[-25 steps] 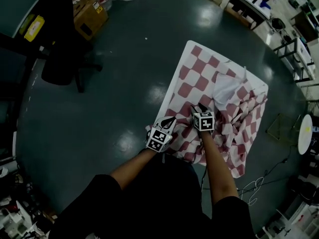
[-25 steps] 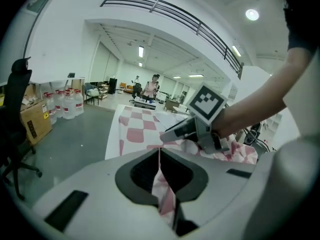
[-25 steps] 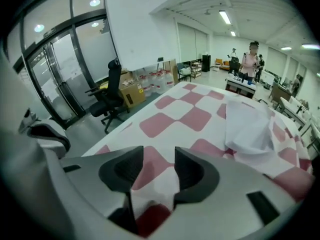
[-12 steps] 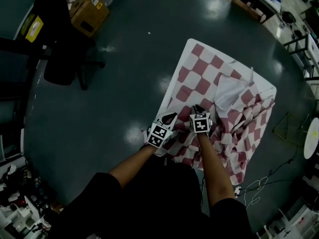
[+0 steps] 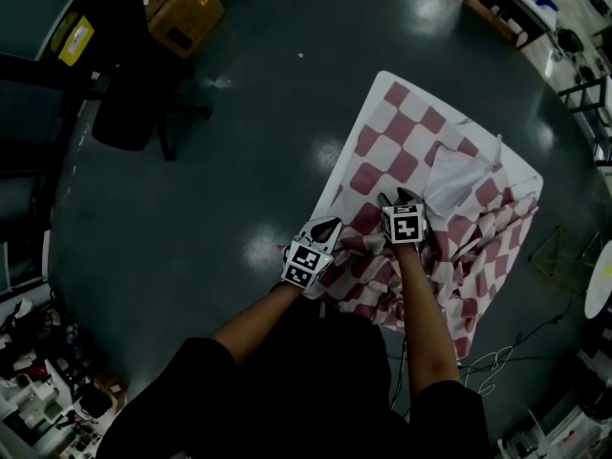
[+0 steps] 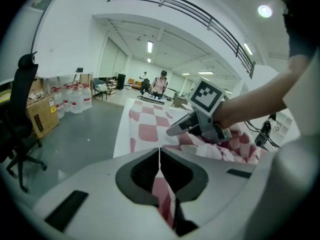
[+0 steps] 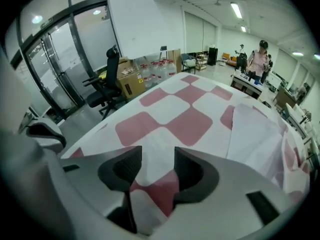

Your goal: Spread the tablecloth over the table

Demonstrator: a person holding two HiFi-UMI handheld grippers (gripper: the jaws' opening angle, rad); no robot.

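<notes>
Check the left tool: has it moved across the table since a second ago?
Yes, slightly. Shut on the red-and-white checked tablecloth, the left tool has drifted toward the white table's left edge in the head view.

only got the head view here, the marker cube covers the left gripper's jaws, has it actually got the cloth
Observer: Yes. In the left gripper view the left gripper has its jaws together on an edge of the tablecloth, which hangs down below them.
Operator: ok and the right one, gripping too
Observer: No. The right gripper has its jaws apart; they have just been opening. The tablecloth shows in the gap between them, but the pads do not press on it.
</notes>
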